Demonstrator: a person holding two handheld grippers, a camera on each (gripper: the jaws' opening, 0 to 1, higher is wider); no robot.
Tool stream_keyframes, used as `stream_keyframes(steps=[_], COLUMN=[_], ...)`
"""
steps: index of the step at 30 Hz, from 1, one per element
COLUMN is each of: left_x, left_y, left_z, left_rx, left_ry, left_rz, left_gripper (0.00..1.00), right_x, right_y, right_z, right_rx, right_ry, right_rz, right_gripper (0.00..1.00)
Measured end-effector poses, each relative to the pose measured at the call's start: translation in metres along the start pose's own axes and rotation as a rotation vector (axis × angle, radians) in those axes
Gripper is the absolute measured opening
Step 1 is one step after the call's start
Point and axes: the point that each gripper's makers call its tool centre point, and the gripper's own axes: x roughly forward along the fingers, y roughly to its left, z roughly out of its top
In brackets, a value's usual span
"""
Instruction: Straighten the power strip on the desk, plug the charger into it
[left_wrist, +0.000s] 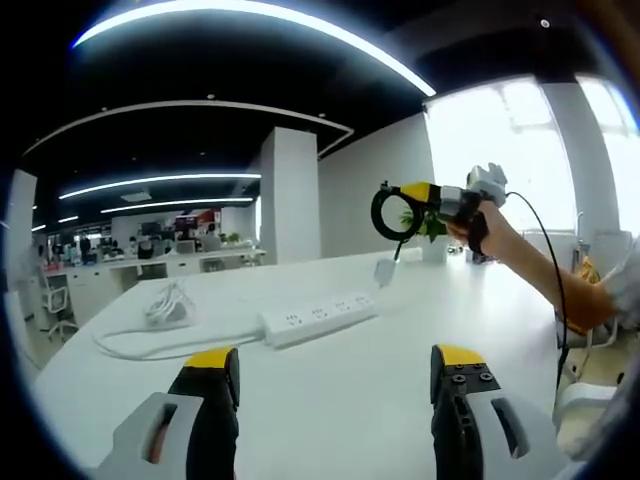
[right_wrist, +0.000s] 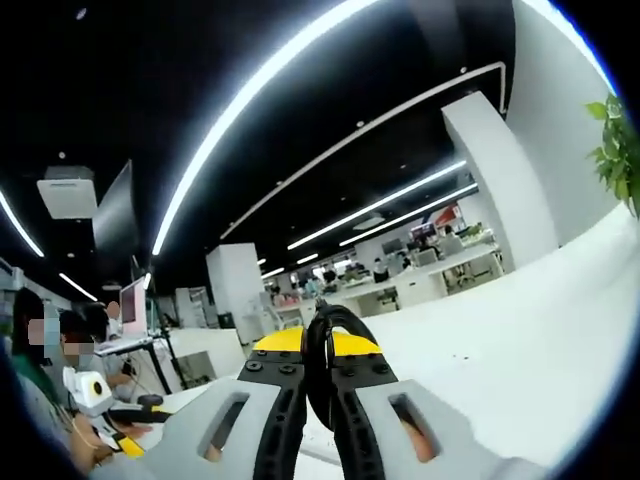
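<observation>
A white power strip (left_wrist: 320, 318) lies at a slant on the white desk (left_wrist: 350, 410), and its white cord runs left to a loose coil (left_wrist: 165, 305). My left gripper (left_wrist: 335, 362) hangs above the near desk, its jaws wide apart and nothing between them. My right gripper (left_wrist: 432, 203) is held up in the air beyond the strip by a hand. It is shut on a loop of black cable (left_wrist: 388, 212), from which a small white charger (left_wrist: 386, 271) dangles. In the right gripper view, the right gripper (right_wrist: 318, 345) pinches that black cable loop (right_wrist: 322, 385).
A potted plant (left_wrist: 432, 228) stands at the desk's far edge, and its leaves (right_wrist: 620, 150) come in from the right. A white pillar (left_wrist: 290, 195) and rows of office desks lie behind. A seated person (right_wrist: 50, 390) is at the left.
</observation>
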Motion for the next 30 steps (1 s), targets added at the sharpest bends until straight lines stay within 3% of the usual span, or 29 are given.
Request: stream_keyframes(steps=[15, 30], left_x=[0.011, 0.03], left_y=[0.002, -0.007], left_z=[-0.001, 0.01], left_rx=[-0.024, 0.009], left_ry=[-0.021, -0.048], left_rz=[-0.017, -0.053], left_gripper=[0.8, 0.8], right_x=[0.01, 0.01], right_y=[0.022, 0.018], right_z=[-0.003, -0.006], right_rx=[0.02, 0.043], right_ry=[-0.022, -0.031], right_rz=[0.05, 0.067], right_gripper=[0.04, 0.04])
